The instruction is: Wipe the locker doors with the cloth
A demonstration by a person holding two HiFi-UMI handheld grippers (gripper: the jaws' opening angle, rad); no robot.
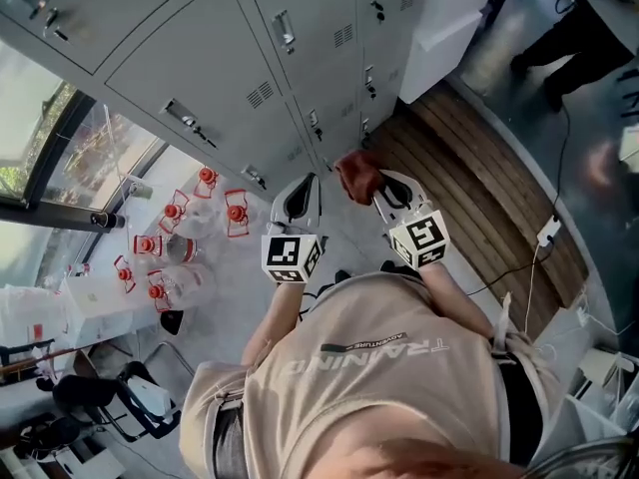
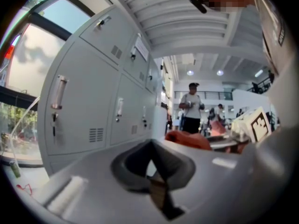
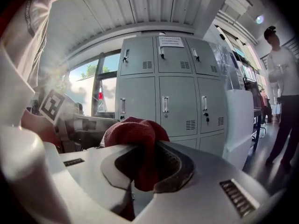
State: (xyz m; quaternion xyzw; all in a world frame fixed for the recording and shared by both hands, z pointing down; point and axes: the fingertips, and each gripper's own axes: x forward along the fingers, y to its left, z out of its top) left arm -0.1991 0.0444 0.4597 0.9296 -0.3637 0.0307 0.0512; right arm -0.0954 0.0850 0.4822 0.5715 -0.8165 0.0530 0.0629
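Pinches a red cloth (image 3: 134,133) in the right claw (image 3: 140,168), lower end lost between the jaws, bunched top bulging above. Holds the left claw (image 2: 150,166) pressed together on nothing, just beside. Points both toward the grey locker doors (image 3: 175,97), cloth short of them.

Left tongs (image 2: 152,148) closed, right tongs (image 3: 142,160) gripping cloth (image 3: 134,132)

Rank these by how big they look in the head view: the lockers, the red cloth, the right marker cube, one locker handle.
1. Lockers, by far the largest.
2. Right cube and cloth: about alike. The cube sits nearer the camera, so no ranking between them.
3. Locker handle, smallest.
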